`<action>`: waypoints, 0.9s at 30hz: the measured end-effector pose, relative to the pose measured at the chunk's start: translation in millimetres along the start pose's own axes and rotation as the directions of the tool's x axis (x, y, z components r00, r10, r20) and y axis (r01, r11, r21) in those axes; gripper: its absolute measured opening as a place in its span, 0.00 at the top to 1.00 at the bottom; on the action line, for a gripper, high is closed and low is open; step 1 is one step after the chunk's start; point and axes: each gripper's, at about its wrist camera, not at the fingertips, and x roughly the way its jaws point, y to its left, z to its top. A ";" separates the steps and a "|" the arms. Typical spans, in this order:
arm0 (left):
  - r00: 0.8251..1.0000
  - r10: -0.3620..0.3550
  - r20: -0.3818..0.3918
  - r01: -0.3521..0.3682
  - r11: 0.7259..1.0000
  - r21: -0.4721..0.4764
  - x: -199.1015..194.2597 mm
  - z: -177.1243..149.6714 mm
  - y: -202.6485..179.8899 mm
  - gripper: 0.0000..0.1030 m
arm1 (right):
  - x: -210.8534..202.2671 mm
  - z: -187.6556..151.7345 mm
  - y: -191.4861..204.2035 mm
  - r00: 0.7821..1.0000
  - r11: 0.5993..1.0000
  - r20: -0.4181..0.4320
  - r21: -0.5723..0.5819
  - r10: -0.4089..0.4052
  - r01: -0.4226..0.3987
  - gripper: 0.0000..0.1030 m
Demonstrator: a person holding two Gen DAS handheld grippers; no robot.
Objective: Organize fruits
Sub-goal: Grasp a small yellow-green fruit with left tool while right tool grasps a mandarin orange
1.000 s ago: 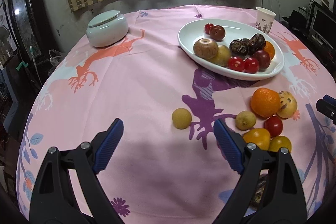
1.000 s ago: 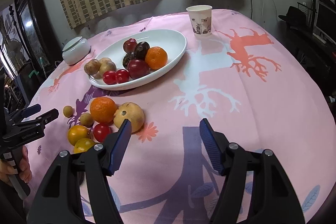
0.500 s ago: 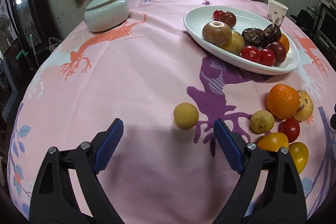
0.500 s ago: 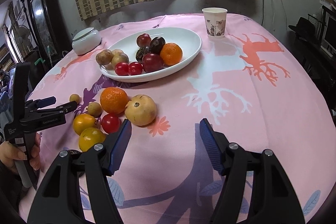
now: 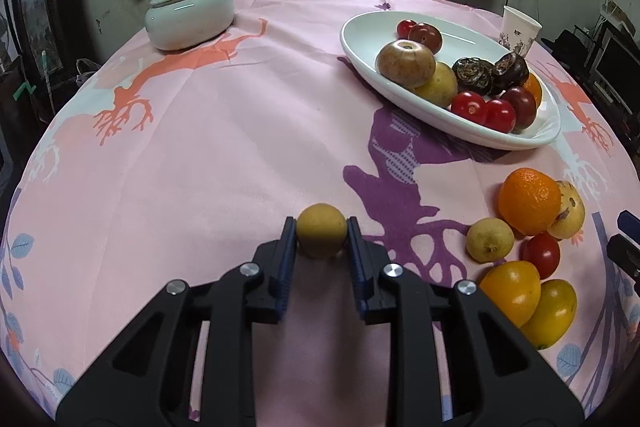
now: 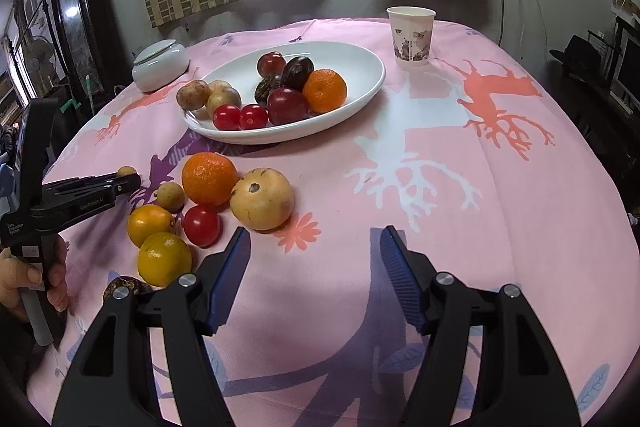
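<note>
Low over a pink printed cloth on the tabletop, the left hand-held gripper clamps a small, round, dull-yellow fruit between its ribbed blue pads. Nearby lie loose fruits — a dimpled orange among them — before a glossy white oval plate holding more. The right hand-held gripper hangs open, gripping nothing.
</note>
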 end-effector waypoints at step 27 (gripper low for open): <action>0.991 -0.059 0.118 0.048 0.995 0.091 -41.8 -21.5 -1.3 0.76 | 36.7 -5.4 92.3 0.981 0.980 -0.158 -0.143 0.117 -0.139 0.47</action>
